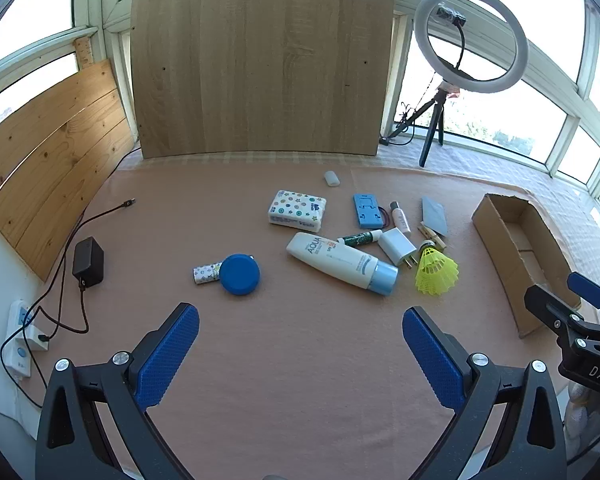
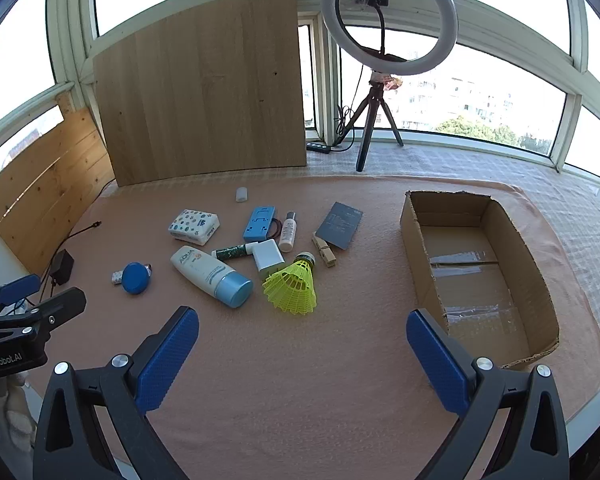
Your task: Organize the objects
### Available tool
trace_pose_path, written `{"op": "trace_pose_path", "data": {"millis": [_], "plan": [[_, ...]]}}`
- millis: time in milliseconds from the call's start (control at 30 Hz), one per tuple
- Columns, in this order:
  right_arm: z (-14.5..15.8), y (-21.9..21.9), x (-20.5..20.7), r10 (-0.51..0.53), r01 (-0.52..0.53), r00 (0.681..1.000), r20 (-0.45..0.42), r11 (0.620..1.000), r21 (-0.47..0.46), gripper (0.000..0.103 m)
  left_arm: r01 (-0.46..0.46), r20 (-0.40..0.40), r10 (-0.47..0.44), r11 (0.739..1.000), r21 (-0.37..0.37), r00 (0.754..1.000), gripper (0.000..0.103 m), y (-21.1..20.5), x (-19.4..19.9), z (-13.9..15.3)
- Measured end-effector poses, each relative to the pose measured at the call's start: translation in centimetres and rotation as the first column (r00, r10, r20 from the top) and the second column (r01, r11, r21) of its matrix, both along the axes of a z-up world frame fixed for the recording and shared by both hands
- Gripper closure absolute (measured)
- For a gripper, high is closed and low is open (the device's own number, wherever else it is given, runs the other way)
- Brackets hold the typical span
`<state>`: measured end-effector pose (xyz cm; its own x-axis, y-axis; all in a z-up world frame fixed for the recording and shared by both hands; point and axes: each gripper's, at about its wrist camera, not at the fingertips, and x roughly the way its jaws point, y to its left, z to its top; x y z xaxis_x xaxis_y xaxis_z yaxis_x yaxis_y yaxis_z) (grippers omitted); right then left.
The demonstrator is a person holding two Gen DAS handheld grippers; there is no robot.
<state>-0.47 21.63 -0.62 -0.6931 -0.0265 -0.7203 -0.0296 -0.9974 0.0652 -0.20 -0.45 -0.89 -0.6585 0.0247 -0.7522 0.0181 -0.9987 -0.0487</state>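
Pink cloth covers my bench (image 2: 300,360). My left gripper (image 1: 300,344) and right gripper (image 2: 302,344) both hover with fingers spread wide, holding nothing. The clutter sits mid-bench: a lotion tube (image 2: 210,274) beside a yellow shuttlecock (image 2: 292,286), a blue disc (image 2: 135,278) further left. The cardboard box (image 2: 536,280) lies to the right.
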Motion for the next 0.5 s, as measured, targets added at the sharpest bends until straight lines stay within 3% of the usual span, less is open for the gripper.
{"op": "trace_pose_path", "data": {"millis": [500], "plan": [[-0.18, -0.34, 0.24, -0.001, 0.001, 1.0, 0.005, 1.0, -0.002, 0.0, 0.001, 0.005, -0.001, 1.0, 0.006, 1.0, 0.0, -0.03, 0.15, -0.09]]}}
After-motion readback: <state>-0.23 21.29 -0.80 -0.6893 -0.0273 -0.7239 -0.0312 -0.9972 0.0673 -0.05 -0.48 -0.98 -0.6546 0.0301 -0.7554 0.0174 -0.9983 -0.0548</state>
